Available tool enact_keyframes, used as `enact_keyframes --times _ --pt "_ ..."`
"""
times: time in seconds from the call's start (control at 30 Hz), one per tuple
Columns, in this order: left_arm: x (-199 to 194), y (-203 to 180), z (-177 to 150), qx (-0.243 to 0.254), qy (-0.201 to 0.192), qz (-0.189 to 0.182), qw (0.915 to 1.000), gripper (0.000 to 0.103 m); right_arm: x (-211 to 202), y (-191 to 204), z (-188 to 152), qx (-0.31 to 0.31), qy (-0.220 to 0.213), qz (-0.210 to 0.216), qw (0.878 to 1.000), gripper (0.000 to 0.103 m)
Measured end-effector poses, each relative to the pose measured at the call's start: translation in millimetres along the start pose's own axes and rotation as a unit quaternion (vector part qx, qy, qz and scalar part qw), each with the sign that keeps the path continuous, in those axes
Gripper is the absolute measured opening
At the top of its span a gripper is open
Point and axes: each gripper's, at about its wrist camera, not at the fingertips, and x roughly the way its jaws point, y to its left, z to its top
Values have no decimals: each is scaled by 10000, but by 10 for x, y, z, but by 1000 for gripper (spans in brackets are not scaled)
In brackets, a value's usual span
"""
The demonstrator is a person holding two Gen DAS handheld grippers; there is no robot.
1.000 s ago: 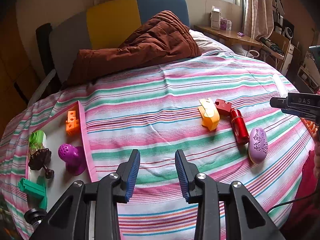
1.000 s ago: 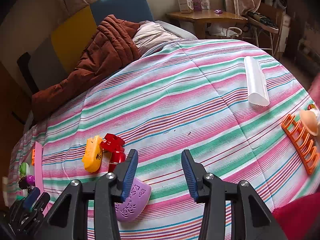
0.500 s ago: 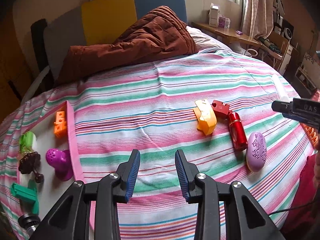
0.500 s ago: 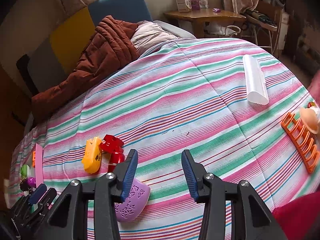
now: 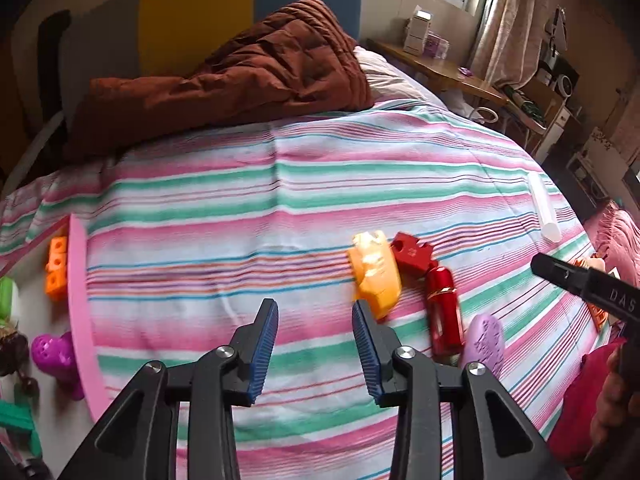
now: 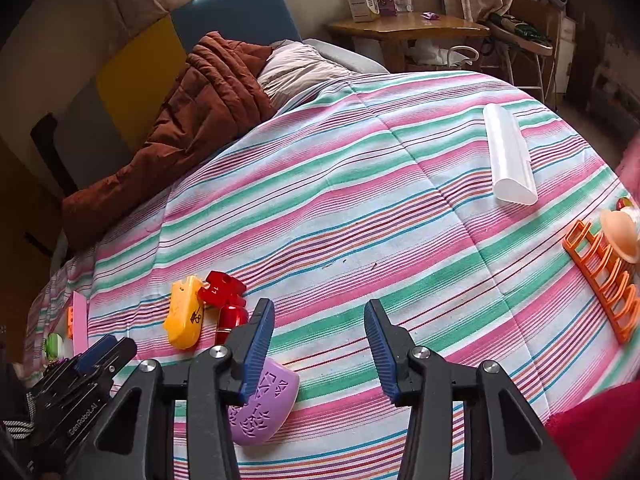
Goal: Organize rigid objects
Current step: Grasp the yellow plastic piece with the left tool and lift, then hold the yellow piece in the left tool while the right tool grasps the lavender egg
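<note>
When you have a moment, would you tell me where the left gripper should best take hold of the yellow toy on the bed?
Probably across its narrow middle. The yellow toy lies flat and elongated, running away from the left gripper, so coming from above with the jaws astride its long sides suits it. A red block sits close to its far right side, so grip nearer the near end.
</note>
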Motion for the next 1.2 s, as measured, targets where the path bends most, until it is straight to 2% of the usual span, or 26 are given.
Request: enact_keyframes --times 0.1,0.2,0.3,0.43,0.5,0.57,0.6,0.67,0.7,0.8,0.97,1.2 --pt "47 -105 66 100 -23 -87 9999 44 0 -4 1 13 4 16 10000 48" --pt "136 -243 146 275 2 -99 9996 46 -1 -11 0 36 5 22 10000 48" --pt "233 -326 210 401 9 -84 9992 54 -4 -28 7 80 -1 30 10000 49" --pt "424 -341 298 387 67 -17 9992 54 -7 -49 19 122 3 47 9999 49" --pt "554 -326 296 418 226 9 9989 54 3 -50 22 129 20 62 9999 49" --pt "706 -275 255 334 515 -110 9981 47 16 -45 27 104 32 42 9999 49" --pt "705 -248 223 307 447 -49 9985 31 19 -48 28 97 30 36 9999 49" --pt "664 -201 190 281 369 -60 9989 29 24 -58 31 87 22 2 10000 49" --pt "629 -174 162 244 371 -150 9989 29 27 -62 32 96 19 -3 10000 49" --pt "496 -141 -7 415 288 39 9987 29 46 -68 34 96 33 -22 9999 49" --pt "259 -47 -341 395 146 47 9991 29 80 -34 8 48 97 41 9999 49" --pt "-69 39 -826 467 -102 225 9986 29 183 49 -63 -65 456 290 9985 49"
